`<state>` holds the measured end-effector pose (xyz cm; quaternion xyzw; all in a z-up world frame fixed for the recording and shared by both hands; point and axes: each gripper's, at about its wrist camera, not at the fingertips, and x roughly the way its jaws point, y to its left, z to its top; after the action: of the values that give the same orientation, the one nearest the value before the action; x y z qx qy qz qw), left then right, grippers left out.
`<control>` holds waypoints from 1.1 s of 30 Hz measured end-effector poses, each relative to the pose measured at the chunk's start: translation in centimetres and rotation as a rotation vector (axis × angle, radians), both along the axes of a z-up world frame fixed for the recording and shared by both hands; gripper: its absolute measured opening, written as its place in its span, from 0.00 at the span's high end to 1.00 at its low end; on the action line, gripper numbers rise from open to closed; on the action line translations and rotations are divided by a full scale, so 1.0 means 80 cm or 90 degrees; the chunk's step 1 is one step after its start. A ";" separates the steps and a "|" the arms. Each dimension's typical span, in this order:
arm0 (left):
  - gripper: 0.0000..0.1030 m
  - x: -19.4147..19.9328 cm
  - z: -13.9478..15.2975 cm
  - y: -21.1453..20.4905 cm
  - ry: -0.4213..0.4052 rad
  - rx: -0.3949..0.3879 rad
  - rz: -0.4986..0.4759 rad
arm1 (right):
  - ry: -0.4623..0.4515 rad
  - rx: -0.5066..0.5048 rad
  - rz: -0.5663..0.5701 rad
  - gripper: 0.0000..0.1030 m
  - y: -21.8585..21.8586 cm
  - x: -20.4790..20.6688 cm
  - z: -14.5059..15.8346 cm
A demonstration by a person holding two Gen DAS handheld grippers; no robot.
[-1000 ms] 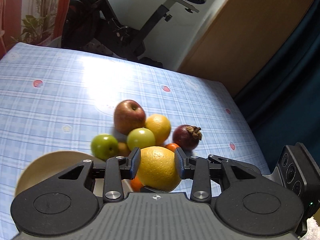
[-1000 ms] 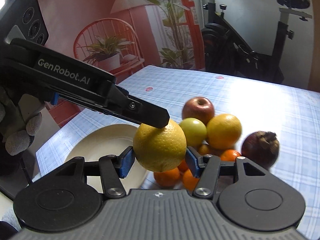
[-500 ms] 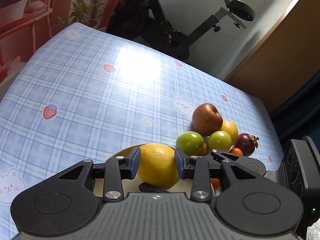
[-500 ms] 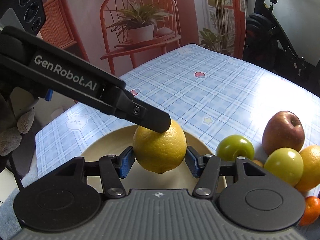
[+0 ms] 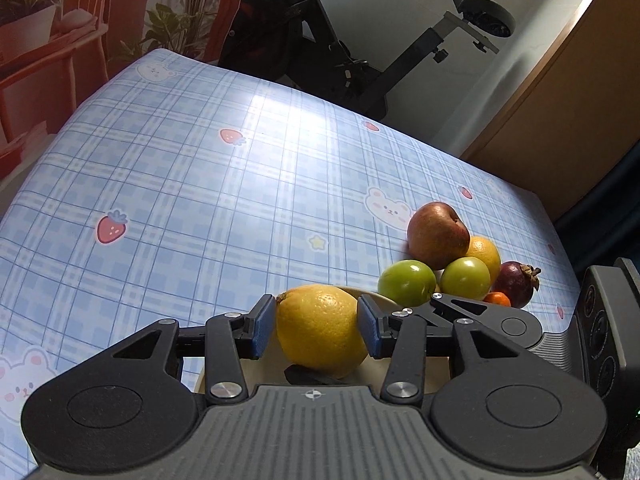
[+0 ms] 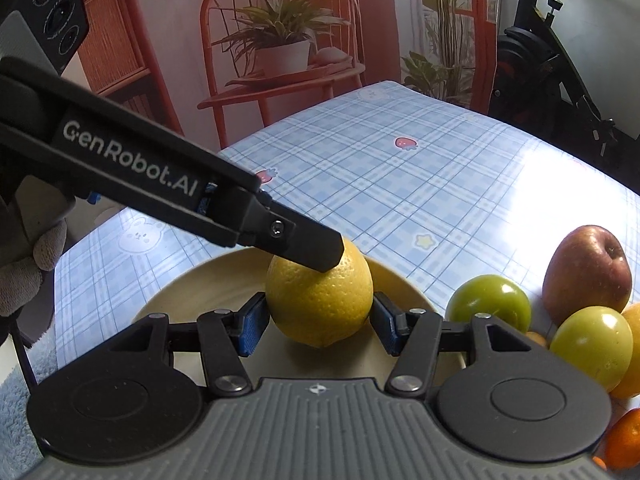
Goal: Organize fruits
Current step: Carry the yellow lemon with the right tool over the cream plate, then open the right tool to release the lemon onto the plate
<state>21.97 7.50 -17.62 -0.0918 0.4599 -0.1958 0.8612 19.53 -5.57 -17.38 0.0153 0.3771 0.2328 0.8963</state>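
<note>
A yellow lemon (image 5: pixel 320 328) sits between the blue pads of both grippers, low over a cream plate (image 6: pixel 192 292). My left gripper (image 5: pixel 318 330) has a small gap between its pads and the lemon. My right gripper (image 6: pixel 318 322) also flanks the lemon (image 6: pixel 320 304) with narrow gaps. The left gripper's finger (image 6: pixel 296 240) rests on the lemon's top in the right wrist view. Whether the lemon rests on the plate is hidden. A fruit pile lies to the right: a red apple (image 5: pixel 438 236), an orange (image 5: pixel 484 256), two green fruits (image 5: pixel 406 282), a mangosteen (image 5: pixel 518 284).
The table has a blue plaid cloth (image 5: pixel 200 184) with strawberry and bear prints. Small tangerines (image 6: pixel 624 440) lie at the pile's near side. An exercise bike (image 5: pixel 320 40) and a red plant stand (image 6: pixel 280 80) stand beyond the table's far edges.
Both grippers carried the lemon left, away from the fruit pile, and down over the plate. The pads of both grippers have eased off the lemon slightly.
</note>
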 end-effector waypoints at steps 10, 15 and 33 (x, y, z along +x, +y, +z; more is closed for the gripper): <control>0.53 -0.004 0.002 -0.006 -0.010 0.016 0.004 | -0.042 0.036 -0.051 0.43 -0.040 -0.045 0.018; 0.51 -0.004 0.003 -0.007 -0.014 0.023 0.013 | -0.075 0.086 -0.139 0.43 -0.096 -0.090 0.028; 0.50 -0.020 0.022 -0.034 -0.065 0.109 0.054 | -0.086 0.053 -0.284 0.42 -0.186 -0.164 0.007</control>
<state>20.33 4.78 -15.85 -0.0268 0.4259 -0.1234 0.8959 6.44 -20.46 -16.84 0.1196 0.2939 0.0449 0.9473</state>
